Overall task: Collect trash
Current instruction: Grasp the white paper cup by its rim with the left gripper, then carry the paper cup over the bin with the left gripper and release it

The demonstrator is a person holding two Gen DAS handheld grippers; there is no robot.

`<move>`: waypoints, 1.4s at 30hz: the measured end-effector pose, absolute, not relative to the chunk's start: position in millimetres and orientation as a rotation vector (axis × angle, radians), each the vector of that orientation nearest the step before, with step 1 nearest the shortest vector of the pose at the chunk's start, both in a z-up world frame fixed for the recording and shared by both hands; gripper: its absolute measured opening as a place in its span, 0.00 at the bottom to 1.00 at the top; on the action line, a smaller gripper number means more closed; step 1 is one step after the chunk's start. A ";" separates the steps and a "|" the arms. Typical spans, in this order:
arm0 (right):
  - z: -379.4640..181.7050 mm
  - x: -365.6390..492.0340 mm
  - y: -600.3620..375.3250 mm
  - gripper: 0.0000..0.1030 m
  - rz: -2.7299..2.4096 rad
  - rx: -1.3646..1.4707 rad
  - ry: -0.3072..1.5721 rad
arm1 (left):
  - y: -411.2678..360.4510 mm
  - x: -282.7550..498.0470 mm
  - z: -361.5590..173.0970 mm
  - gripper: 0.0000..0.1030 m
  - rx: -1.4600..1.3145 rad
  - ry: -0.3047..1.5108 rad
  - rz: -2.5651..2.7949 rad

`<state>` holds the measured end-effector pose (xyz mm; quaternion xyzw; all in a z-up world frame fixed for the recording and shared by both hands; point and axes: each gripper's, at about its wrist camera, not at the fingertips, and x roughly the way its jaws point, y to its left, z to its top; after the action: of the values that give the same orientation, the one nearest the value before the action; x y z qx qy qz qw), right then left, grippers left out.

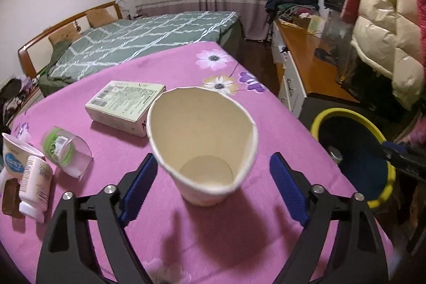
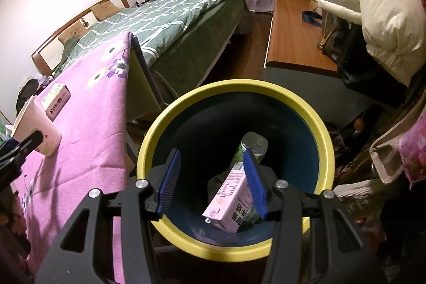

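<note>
The left gripper (image 1: pixel 210 193) is spread wide, blue pads (image 1: pixel 139 189) on either side of a paper cup (image 1: pixel 205 148); the left pad is at the cup's wall, contact cannot be told, and the right pad is held apart from it. The cup is stood upright on the pink cloth (image 1: pixel 165 71), its rim dented, nothing seen inside. Behind the cup a flat box (image 1: pixel 125 103) is laid on the cloth. To the left a clear tub (image 1: pixel 66 151) is tipped on its side, with a white bottle (image 1: pixel 34 182) lying near it, beside a bowl (image 1: pixel 16 153) at the edge.

The right gripper (image 2: pixel 213 182) is spread open, nothing pinched, and is held over the yellow-rimmed bin (image 2: pixel 234 249). Inside the bin a pink carton (image 2: pixel 231 204) is seen leaning on a green can (image 2: pixel 253 145). The bin is stood on the floor just beside the clothed table. A green bed (image 2: pixel 173 15) is seen beyond.
</note>
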<state>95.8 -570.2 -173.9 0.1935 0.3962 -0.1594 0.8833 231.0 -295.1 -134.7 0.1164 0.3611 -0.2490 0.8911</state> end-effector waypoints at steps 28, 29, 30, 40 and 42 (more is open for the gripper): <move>-171.0 61.3 -589.5 0.46 -0.382 0.422 0.786 | -339.5 212.2 -97.9 0.54 0.259 0.694 -0.660; -171.1 58.9 -591.5 0.46 -0.384 0.424 0.785 | -348.2 207.4 -95.8 0.54 0.269 0.688 -0.677; -170.6 56.0 -592.7 0.46 -0.389 0.425 0.782 | -356.6 204.3 -94.4 0.54 0.277 0.685 -0.690; -168.0 26.5 -607.3 0.46 -0.436 0.414 0.772 | -451.2 160.7 -98.9 0.54 0.374 0.685 -0.863; -168.6 22.4 -610.3 0.47 -0.443 0.417 0.770 | -465.0 155.7 -103.1 0.54 0.387 0.692 -0.885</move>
<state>22.4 -610.3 -168.6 0.2000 0.3695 -0.2127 0.8822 155.7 -465.0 -103.1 0.1823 0.3260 -0.4171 0.8286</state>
